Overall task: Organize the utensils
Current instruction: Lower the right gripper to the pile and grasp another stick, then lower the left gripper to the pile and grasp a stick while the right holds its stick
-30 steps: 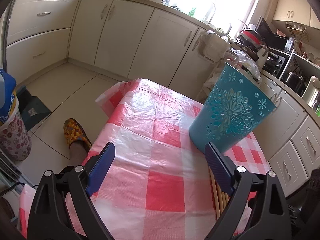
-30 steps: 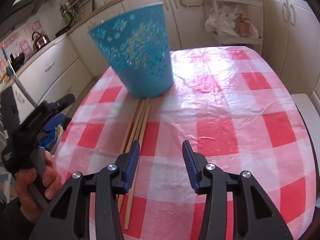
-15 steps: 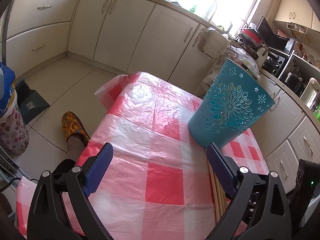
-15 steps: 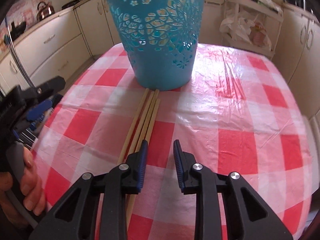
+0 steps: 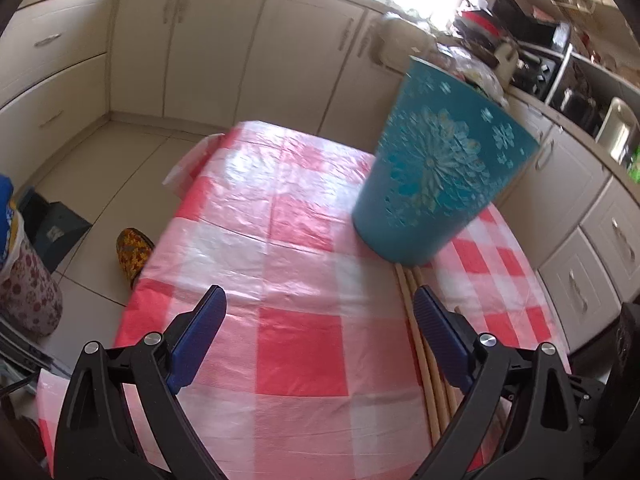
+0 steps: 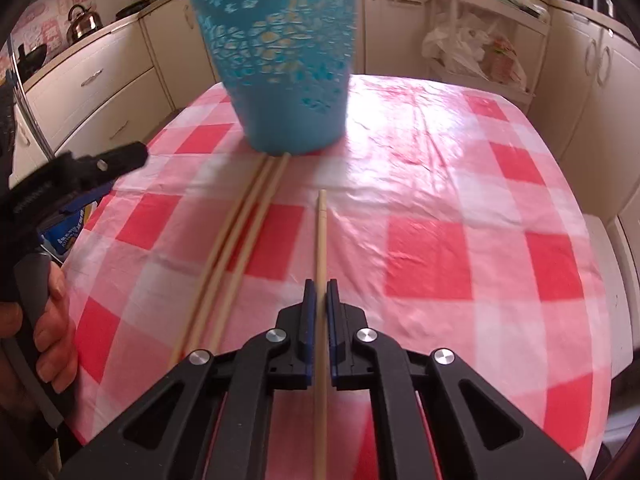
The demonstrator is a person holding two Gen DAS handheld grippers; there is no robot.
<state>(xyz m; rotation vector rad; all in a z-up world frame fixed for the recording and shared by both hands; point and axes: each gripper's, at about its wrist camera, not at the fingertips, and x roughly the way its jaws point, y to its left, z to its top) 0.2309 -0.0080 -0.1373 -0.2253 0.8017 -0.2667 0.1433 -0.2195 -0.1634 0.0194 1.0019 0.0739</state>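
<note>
Red-checked plastic-covered desk (image 6: pixel 440 184): right tongs (image 6: pixel 320 294) clamped on one thin wooden chopstick (image 6: pixel 321 232); left tongs (image 5: pixel 318 314) wide, empty; end-grip may let stick swivel before teal perforated bin (image 6: pixel 284 60)

No writing here can be made out. The blue package (image 6: pixel 70 232) beside the table carries print, but it is too blurred to read. The pink wall signs (image 6: pixel 52 24) are likewise illegible.
</note>
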